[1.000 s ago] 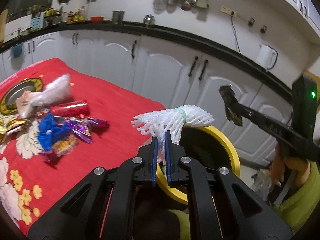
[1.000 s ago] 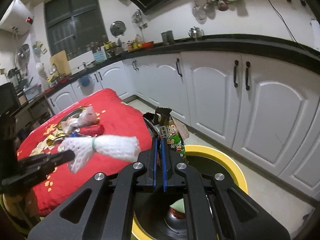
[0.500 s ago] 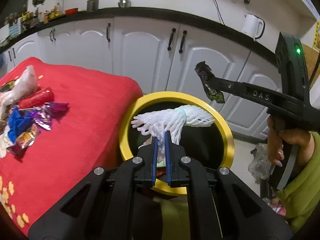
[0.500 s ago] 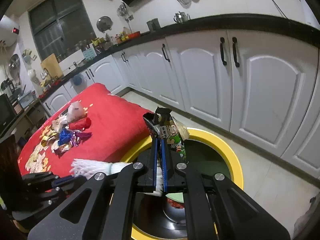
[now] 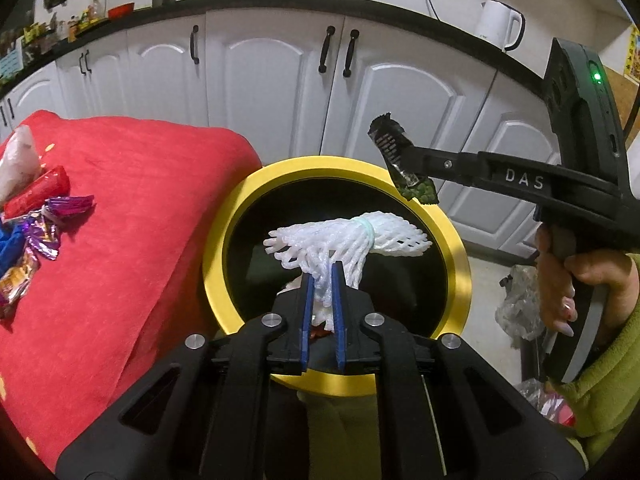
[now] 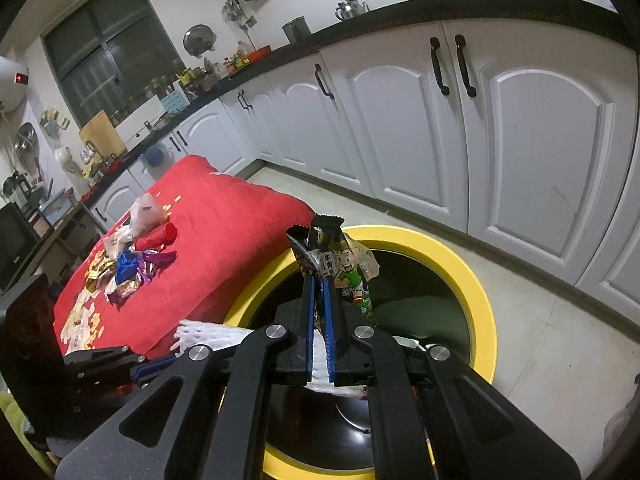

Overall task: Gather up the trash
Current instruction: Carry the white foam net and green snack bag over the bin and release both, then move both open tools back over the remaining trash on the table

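Note:
My left gripper (image 5: 322, 276) is shut on a white foam fruit net (image 5: 348, 238) and holds it over the open mouth of the yellow-rimmed black bin (image 5: 452, 236). My right gripper (image 6: 318, 278) is shut on a dark snack wrapper with a cartoon boy (image 6: 340, 264), above the bin's (image 6: 482, 292) left rim. The right gripper also shows in the left wrist view (image 5: 408, 160) with the wrapper (image 5: 400, 160) over the bin's far right rim. The foam net shows in the right wrist view (image 6: 208, 334), low left.
A table with a red cloth (image 5: 132, 208) stands left of the bin and carries loose wrappers (image 5: 36, 232) (image 6: 128, 268). White kitchen cabinets (image 5: 276, 80) run behind. Crumpled plastic (image 5: 520, 308) lies on the floor to the right.
Both grippers have swung from beside the table to over the bin, carrying the foam net and the wrapper. The bin now fills the middle of both views.

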